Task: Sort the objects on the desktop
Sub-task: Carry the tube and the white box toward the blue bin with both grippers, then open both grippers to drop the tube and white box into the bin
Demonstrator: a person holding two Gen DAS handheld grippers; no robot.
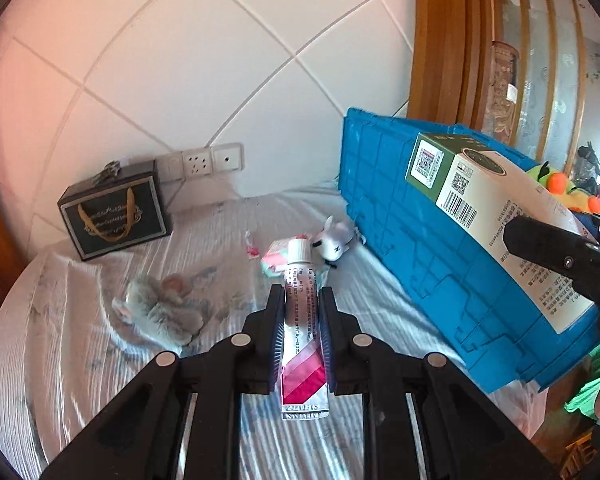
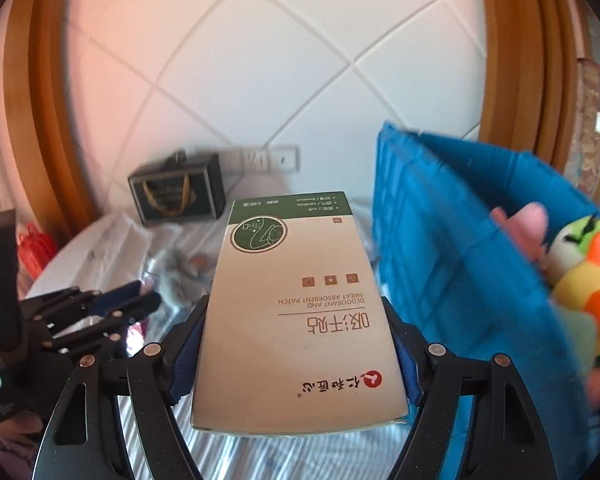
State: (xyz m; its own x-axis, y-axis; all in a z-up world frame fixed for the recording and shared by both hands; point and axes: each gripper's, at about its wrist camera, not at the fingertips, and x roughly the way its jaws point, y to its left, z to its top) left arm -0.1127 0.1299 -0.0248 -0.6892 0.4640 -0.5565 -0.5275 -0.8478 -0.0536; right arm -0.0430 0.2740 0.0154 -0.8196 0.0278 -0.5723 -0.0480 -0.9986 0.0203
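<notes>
The left tool (image 1: pixel 302 304) is clamped tight on a small tube (image 1: pixel 302 320), white-capped with pink and red stripes near its crimped end, held above the striped bedsheet (image 1: pixel 80 360). The right tool (image 2: pixel 296 344) stands about half open, its pads pressed on a cream box (image 2: pixel 296 312) with a green top band, lifted beside the blue crate (image 2: pixel 440 220) holding plush toys (image 2: pixel 588 272).

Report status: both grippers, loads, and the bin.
Left gripper shut on tube. Right gripper shut on box. Blue bin to the right, toys already inside. Path to the bin looks clear.
</notes>
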